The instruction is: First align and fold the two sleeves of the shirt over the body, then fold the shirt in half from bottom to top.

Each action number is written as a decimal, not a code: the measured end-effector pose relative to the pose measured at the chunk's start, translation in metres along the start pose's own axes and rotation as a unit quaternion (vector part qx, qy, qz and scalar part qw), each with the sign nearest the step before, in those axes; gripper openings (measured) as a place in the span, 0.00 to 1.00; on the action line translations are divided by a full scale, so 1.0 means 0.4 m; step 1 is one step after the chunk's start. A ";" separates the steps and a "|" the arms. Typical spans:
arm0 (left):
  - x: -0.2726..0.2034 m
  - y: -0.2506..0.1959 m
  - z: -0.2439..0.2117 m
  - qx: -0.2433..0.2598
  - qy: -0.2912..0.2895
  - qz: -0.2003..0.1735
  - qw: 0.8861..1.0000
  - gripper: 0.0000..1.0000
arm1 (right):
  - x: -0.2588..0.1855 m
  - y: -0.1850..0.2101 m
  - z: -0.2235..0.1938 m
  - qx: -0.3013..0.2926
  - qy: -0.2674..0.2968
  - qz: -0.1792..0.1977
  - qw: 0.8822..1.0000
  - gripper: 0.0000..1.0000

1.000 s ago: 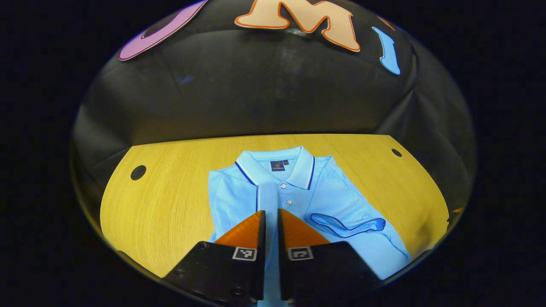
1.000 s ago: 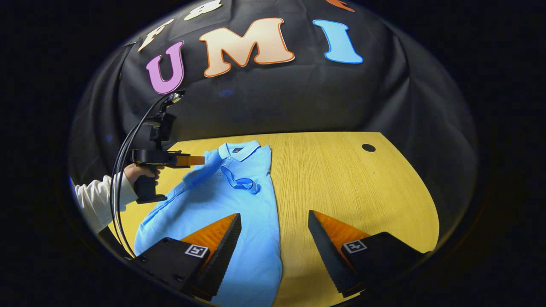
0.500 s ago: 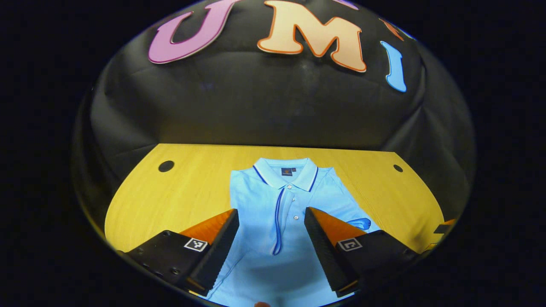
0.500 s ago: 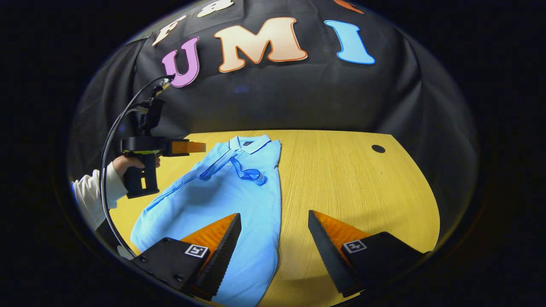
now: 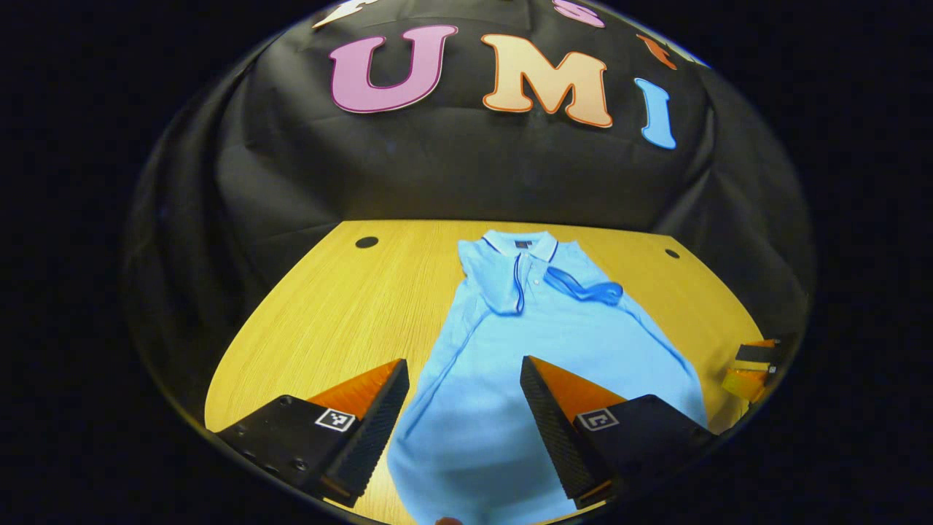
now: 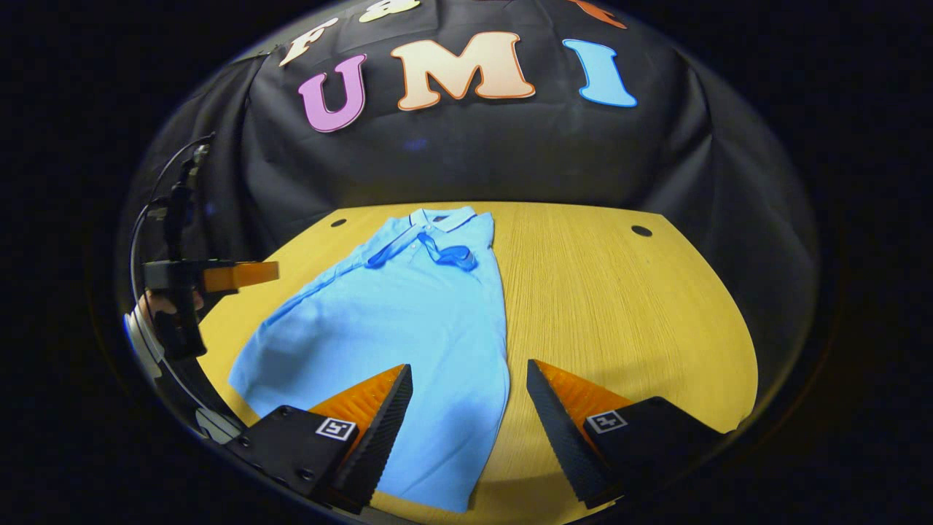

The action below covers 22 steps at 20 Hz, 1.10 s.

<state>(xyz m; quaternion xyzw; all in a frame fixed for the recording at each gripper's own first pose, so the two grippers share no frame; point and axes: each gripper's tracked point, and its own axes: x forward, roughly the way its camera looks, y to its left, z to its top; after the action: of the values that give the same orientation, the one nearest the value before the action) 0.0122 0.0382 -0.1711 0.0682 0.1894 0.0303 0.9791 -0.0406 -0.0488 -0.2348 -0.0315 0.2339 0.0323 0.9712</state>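
A light blue polo shirt [image 5: 510,343] lies flat on the wooden table [image 5: 321,321], collar [image 5: 519,246] at the far end. Both sleeves lie folded across the chest, their dark-trimmed cuffs [image 5: 583,290] near the placket. My left gripper [image 5: 464,397] hangs open above the shirt's lower half, nothing between its fingers. The right gripper view shows the same shirt [image 6: 408,321] running from the collar [image 6: 441,217] down to the near hem. My right gripper [image 6: 470,397] is open over the shirt's lower right edge, holding nothing. The left gripper [image 6: 237,275] shows off the shirt's left side.
Round holes sit in the table's far corners [image 5: 367,241] [image 5: 672,254] [image 6: 641,230]. Bare wood [image 6: 619,313] spreads to the right of the shirt. A hand [image 6: 157,306] holds the left gripper at the table's left edge. The right gripper [image 5: 754,361] shows at the right rim.
The left gripper, shut a second ago over the chest, has opened and drawn back toward the hem. The left sleeve now lies on the chest. The right gripper has also backed away slightly.
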 end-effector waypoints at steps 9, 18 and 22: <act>-0.151 0.032 -0.295 -0.014 0.052 0.010 0.998 0.94 | -0.101 0.050 -0.248 0.015 0.041 -0.026 0.999 0.98; -0.148 0.041 -0.371 -0.001 0.055 0.008 0.998 0.96 | -0.100 0.075 -0.299 -0.006 0.041 -0.035 0.999 0.99; -0.148 0.030 -0.367 0.006 0.046 0.001 0.999 0.94 | -0.096 0.099 -0.301 -0.009 0.034 -0.024 0.999 0.84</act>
<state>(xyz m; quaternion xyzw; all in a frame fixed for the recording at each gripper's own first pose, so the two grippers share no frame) -0.0981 0.0629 -0.2828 0.0726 0.2341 0.0330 0.9689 -0.1323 -0.0203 -0.3262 -0.0474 0.2654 0.0097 0.9629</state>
